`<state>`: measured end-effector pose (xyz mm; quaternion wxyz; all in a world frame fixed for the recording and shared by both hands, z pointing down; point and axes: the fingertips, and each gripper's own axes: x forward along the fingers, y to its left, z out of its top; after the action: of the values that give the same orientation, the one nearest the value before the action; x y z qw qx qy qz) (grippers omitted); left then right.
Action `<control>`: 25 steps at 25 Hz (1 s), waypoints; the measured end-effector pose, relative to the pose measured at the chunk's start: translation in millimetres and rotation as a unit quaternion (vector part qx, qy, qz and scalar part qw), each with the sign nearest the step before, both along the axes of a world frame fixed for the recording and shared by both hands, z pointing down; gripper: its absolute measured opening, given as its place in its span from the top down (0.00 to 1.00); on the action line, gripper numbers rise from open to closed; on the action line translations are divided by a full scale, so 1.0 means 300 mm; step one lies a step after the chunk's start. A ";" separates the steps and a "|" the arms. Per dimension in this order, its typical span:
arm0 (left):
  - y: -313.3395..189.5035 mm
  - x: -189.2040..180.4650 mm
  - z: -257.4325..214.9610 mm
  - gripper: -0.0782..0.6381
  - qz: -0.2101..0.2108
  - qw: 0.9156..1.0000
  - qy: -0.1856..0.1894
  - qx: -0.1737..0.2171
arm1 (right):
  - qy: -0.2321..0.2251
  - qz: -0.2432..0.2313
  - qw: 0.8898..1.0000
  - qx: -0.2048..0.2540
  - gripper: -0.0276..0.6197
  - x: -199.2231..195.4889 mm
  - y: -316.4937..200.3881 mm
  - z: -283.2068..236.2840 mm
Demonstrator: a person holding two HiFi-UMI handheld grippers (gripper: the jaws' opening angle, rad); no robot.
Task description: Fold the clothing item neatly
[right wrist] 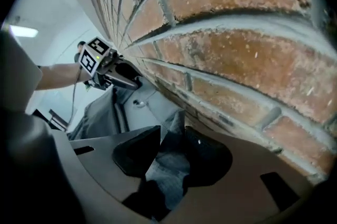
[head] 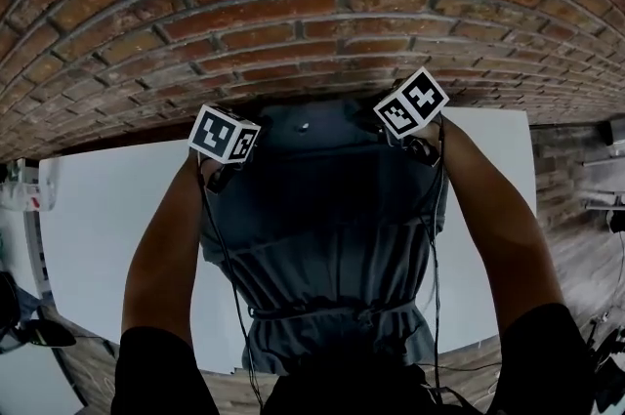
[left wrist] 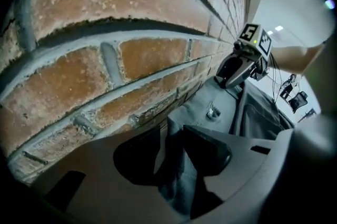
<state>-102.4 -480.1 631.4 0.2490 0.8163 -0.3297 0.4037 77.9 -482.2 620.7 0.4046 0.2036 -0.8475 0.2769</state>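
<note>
A dark grey garment point(head: 332, 237) with a gathered waist lies lengthwise on the white table point(head: 107, 208), its top edge against the brick wall point(head: 293, 3). My left gripper point(left wrist: 172, 138) is at the top left corner, its marker cube point(head: 225, 132) showing in the head view. Its jaws stand apart with a fold of the grey cloth point(left wrist: 179, 175) between them. My right gripper point(right wrist: 174, 141), under its cube point(head: 412, 102), is at the top right corner. Its jaws are likewise apart, with bunched cloth point(right wrist: 168, 170) loose in the gap. A small metal snap point(head: 304, 125) sits midway along the top edge.
The brick wall rises directly behind the table, close to both grippers. Bare white tabletop lies left and right point(head: 488, 208) of the garment. Cables point(head: 229, 276) hang from both grippers across the cloth. Wooden floor point(head: 576, 247) shows at the right.
</note>
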 end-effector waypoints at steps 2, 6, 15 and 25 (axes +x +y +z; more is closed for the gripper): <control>-0.002 0.000 -0.001 0.71 0.000 1.000 -0.001 -0.008 | 0.027 -0.010 0.999 0.029 0.74 0.002 -0.010 0.009; 0.003 -0.003 -0.031 0.88 0.002 1.000 -0.016 0.012 | 0.024 -0.006 0.997 0.073 0.91 -0.013 -0.009 -0.018; 0.088 0.028 -0.275 0.88 0.025 0.994 0.070 0.078 | -0.042 -0.065 0.981 0.176 0.91 -0.048 0.089 -0.238; 0.355 0.083 -0.492 0.88 0.150 0.941 0.063 0.297 | -0.027 -0.173 0.925 0.337 0.91 -0.026 0.303 -0.426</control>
<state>-77.5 -373.6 483.8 -0.0478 0.9169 -0.2922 0.2676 70.0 -391.4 493.0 0.3308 0.1711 -0.9233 -0.0937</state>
